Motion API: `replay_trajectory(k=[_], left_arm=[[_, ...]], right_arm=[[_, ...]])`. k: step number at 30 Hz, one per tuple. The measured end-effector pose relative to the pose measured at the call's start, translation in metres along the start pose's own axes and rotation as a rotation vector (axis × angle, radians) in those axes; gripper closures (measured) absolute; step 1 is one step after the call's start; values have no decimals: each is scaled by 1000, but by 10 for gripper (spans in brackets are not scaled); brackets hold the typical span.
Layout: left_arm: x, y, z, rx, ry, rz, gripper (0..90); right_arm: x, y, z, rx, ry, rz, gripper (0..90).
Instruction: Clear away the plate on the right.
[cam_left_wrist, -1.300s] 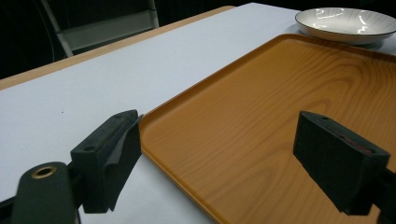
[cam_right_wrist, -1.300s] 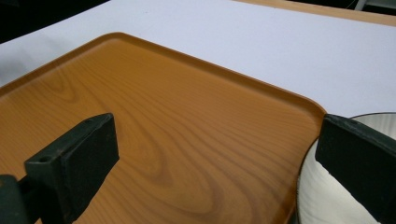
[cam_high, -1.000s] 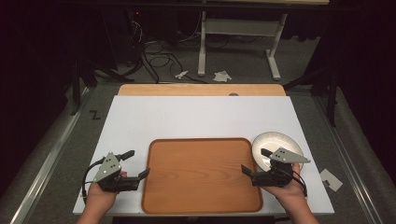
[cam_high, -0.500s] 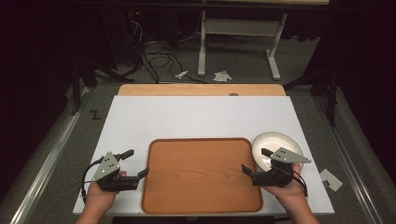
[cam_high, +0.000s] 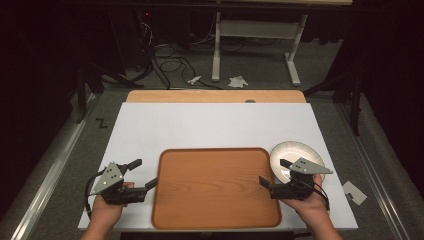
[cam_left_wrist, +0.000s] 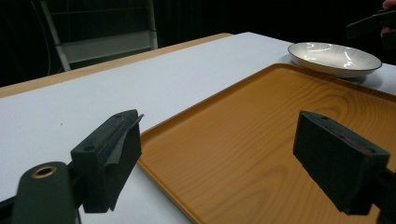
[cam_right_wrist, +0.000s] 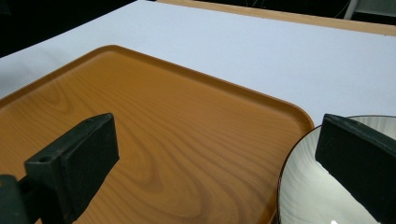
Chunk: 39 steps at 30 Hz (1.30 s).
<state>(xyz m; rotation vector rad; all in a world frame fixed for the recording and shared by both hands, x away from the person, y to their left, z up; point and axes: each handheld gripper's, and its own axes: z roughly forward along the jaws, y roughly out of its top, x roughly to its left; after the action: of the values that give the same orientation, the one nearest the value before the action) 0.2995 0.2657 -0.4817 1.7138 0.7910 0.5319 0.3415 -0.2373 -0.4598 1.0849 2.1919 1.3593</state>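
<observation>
White bench (cam_high: 210, 125) fronts a dark room, and on its near half lies a wooden tray (cam_high: 215, 187), rectangular with rounded corners and a raised rim, orange-brown grain bare. Touching its right edge sits a shallow white plate (cam_high: 287, 155) with a dark rim. Left gripper (cam_high: 142, 175) straddles the tray's left edge, right gripper (cam_high: 274, 172) spans tray and plate; both jaws are spread, grasping nothing.

My high cam looks fwd and down over the table (cam_high: 210, 125). Both gripper cams sit low, close, facing inward; all three share the tray (cam_high: 215, 187) and plate (cam_high: 295, 152).
</observation>
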Motion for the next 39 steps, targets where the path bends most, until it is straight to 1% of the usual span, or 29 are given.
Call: replay_trajectory(k=[2, 3, 4, 5, 6, 7, 8, 9, 10, 12, 13, 14, 15, 16, 18, 19, 20, 21, 22, 26, 28, 30, 31, 32, 35, 37, 39], left_arm=[[0, 0, 0, -6, 3, 1, 158], [0, -1, 1, -17, 15, 18, 158], [0, -1, 1, -17, 15, 18, 158], [0, -2, 1, -7, 25, 28, 158], [0, -2, 1, -7, 25, 28, 158], [2, -3, 1, -4, 24, 18, 158], [2, -3, 1, -8, 24, 15, 158], [2, -3, 1, -9, 28, 17, 158], [2, -3, 0, -17, 33, 19, 158], [2, -2, -2, -30, 41, 14, 158], [2, -2, -3, -38, 46, 16, 158], [2, -1, -4, -45, 50, 17, 156], [3, -1, -5, -49, 54, 17, 150], [3, -1, -4, -49, 57, 16, 150], [4, -1, -4, -47, 65, 15, 150], [4, -1, -3, -42, 65, 15, 150], [4, -1, -3, -42, 65, 15, 148], [4, -1, -2, -44, 66, 13, 142], [4, -1, -2, -46, 65, 14, 142], [4, 0, 0, -37, 62, 20, 85], [4, 0, 0, -33, 66, 24, 64], [4, 0, 1, -39, 68, 19, 61], [4, 0, 1, -39, 69, 19, 61], [4, 0, 1, -34, 69, 20, 61], [5, 0, 2, -27, 66, 22, 62], [5, 0, 3, -14, 81, 22, 62], [5, 1, 4, -7, 83, 27, 64]], right_arm=[[-1, 0, 0, 4, 3, 6, 0], [-1, 0, 0, 5, -5, 2, 0], [-1, 0, 0, 5, -5, 2, 0], [-2, 0, -1, 4, -14, 2, 0], [-2, 0, -1, 4, -14, 2, 0], [-2, 1, -2, 0, -12, 3, 0], [-4, 2, -3, -14, -13, 6, 0], [-5, 2, -4, -15, -24, 10, 0], [-5, 2, -4, -15, -24, 10, 0], [-8, 3, -6, -16, -43, 9, 0], [-9, 2, -7, -11, -46, 12, 0], [-10, 2, -7, -6, -52, 22, 0], [-14, 1, -9, -2, -78, 12, 0], [-14, 1, -9, -2, -78, 12, 0], [-17, 0, -12, 3, -94, 8, 0], [-21, -1, -14, 3, -109, 8, 0], [-21, -1, -14, 3, -109, 8, 0], [-25, -2, -17, 4, -124, 14, 0], [-25, -2, -17, 4, -124, 14, 0], [-33, -4, -23, 2, -146, 25, 0], [-37, -4, -26, 1, -161, 38, 0], [-41, -5, -28, 0, -168, 47, 0], [-45, -7, -31, 0, -181, 61, 0], [-45, -7, -31, 0, -181, 61, 0], [-51, -9, -34, -5, -190, 73, 0], [-55, -10, -37, -7, -199, 88, 0], [-60, -11, -41, -15, -214, 97, 0]])
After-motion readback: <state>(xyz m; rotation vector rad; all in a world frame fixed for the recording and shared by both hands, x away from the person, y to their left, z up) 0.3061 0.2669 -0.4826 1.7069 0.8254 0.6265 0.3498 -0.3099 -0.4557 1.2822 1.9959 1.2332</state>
